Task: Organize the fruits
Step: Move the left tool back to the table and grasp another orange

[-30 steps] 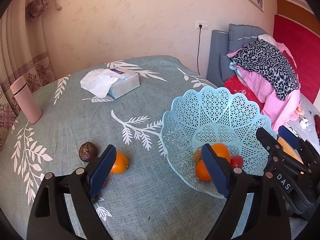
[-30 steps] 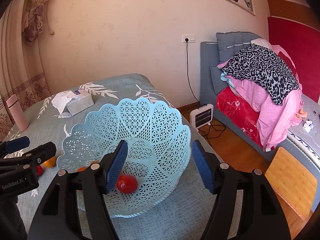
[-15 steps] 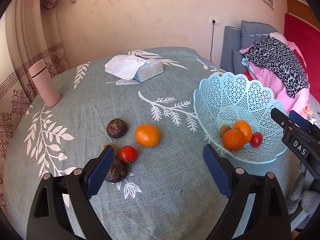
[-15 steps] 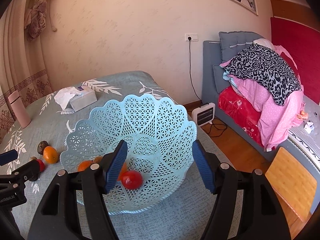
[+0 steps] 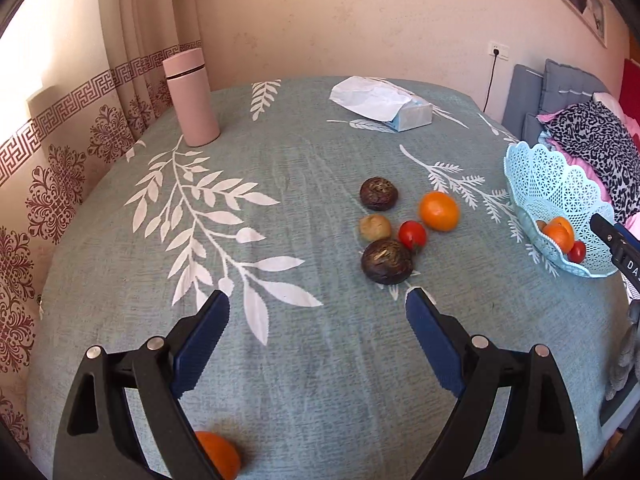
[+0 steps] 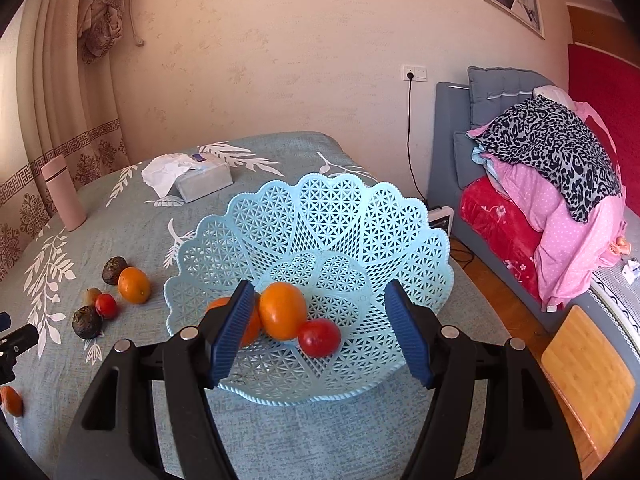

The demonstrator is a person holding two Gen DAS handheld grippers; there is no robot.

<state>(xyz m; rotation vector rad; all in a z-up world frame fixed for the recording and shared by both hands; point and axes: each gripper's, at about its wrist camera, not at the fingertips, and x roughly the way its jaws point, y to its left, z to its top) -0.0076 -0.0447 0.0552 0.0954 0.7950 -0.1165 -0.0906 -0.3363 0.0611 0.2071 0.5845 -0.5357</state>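
A light blue lattice basket (image 6: 360, 216) (image 5: 556, 184) stands on the table's right side and holds two oranges (image 6: 282, 316) and a red tomato (image 6: 319, 337). My right gripper (image 6: 320, 338) is open and empty, just in front of the basket. On the cloth lie two dark passion fruits (image 5: 386, 261) (image 5: 378, 193), a tan fruit (image 5: 374, 228), a tomato (image 5: 412, 234) and an orange (image 5: 438, 211). My left gripper (image 5: 316, 344) is open and empty, a short way in front of them. Another orange (image 5: 218, 454) lies under its left finger.
A pink flask (image 5: 191, 98) stands at the far left of the table. A tissue pack (image 5: 384, 104) lies at the back. A bed piled with clothes (image 6: 552, 160), a small heater (image 6: 440, 218) and a wooden stool (image 6: 588, 376) are to the right, beyond the table edge.
My left gripper has swung left and back from the basket, so the loose fruits now lie ahead of it. My right gripper has risen a little over the basket. Both stay open.
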